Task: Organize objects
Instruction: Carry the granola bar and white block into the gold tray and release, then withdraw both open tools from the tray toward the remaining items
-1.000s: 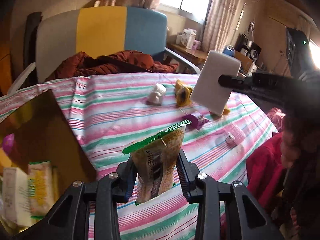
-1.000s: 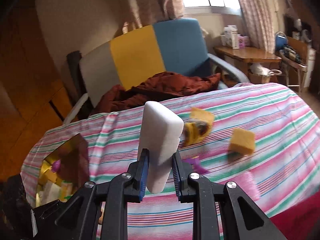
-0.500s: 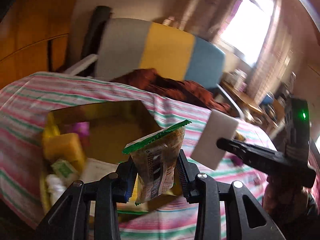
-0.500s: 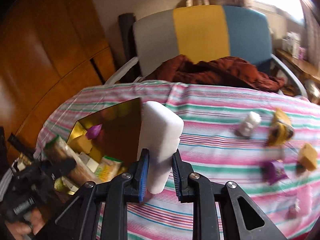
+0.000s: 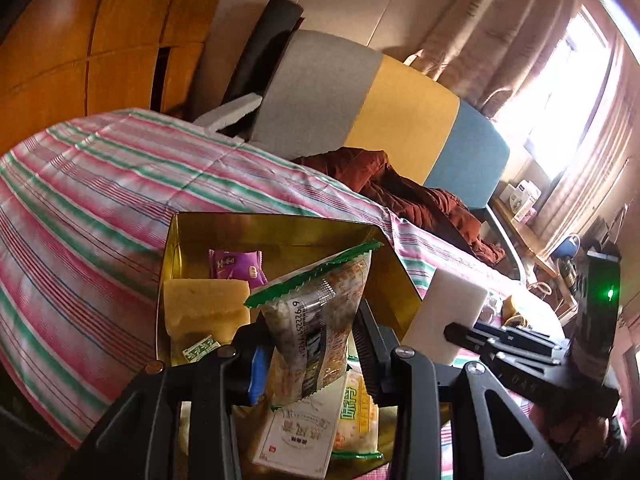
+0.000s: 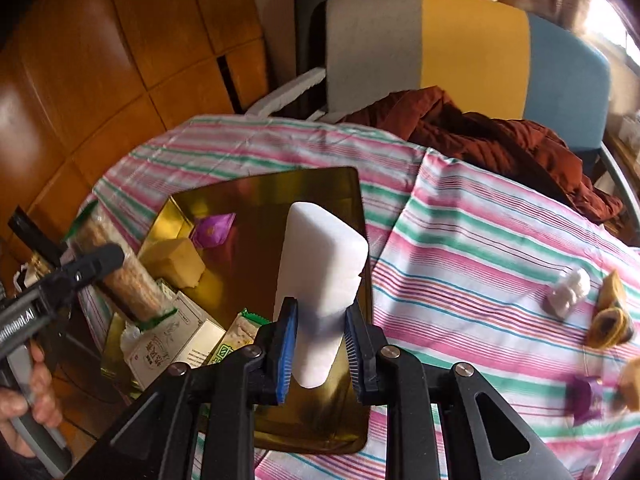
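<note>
1. Left gripper [image 5: 316, 354]: clamped on a green-topped snack packet [image 5: 316, 320], packet upright, long axis rising out of the jaws.
2. Right gripper [image 6: 318, 346]: clamped on a white foam block [image 6: 320, 276], long axis upright too.
3. Landmark: gold tin [image 6: 352, 200], open, on the striped tablecloth [image 6: 480, 240].
4. Packet: hanging over the tin's near end, above a yellow sponge [image 5: 204, 304], a purple sachet [image 5: 236, 268] and boxed snacks.
5. Block: over the tin's right half, near its right wall.
6. Judged: both loads directly above the tin, so straight down; left packet nearer the crowded end, likelier to land first.
</note>
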Demonstrator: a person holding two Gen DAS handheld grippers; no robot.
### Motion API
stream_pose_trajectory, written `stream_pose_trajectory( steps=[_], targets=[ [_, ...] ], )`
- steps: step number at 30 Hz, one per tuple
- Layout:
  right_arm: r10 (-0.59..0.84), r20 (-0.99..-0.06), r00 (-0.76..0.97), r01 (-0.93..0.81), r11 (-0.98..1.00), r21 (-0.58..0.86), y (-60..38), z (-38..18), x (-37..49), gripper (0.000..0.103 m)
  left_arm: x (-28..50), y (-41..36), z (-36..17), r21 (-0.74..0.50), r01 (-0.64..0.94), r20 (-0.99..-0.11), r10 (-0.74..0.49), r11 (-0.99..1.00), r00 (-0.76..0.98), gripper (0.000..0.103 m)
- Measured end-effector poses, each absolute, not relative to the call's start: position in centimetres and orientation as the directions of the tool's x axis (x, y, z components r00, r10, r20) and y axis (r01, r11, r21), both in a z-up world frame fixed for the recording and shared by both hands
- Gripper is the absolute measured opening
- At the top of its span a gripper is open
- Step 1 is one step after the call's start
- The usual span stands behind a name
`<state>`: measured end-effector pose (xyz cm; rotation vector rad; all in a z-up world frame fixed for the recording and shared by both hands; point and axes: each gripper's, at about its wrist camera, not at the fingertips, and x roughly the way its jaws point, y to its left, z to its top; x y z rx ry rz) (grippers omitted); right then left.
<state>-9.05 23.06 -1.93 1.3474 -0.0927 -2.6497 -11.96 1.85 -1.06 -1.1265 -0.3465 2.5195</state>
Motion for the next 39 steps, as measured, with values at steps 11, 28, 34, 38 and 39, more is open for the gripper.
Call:
stream_pose_trajectory(
  steps=[11,28,34,38,39],
  targets=[
    [-0.169,-0.818,-0.550,0.092,-0.986,0.142,22.9,-3.0,-10.8,0.075,-14.6,3.2,-1.1,-0.283,-0.230,-0.705,0.365,-0.931,-0.608,0.058],
    [0.057,-0.562,-0.825,0.055,-0.982,-0.179,18.4,0.3,-2.9,0.103,-8.7,1.6,-1.6,-0.201,-0.160,-0.699,0.256,-0.966,-0.668,0.058],
    [0.035,-0.606,-0.795,0.068,-0.987,-0.147,17.7,-0.5,-1.6,0.103,-6.5,1.8,-0.9,-0.148,-0.173,-0.673,0.227,-0.974,-0.704,0.058],
    [-0.016,-0.636,-0.772,0.085,-0.993,-0.079,18.4,-1.2,-0.6,0.103,-5.0,2.0,-0.7,-0.111,-0.176,-0.655,0.206,-0.978,-0.728,0.059],
    [-0.022,-0.638,-0.769,0.086,-0.994,-0.070,18.5,-1.5,-0.3,0.103,-4.8,2.0,-0.7,-0.105,-0.176,-0.652,0.202,-0.979,-0.730,0.059]
  ],
)
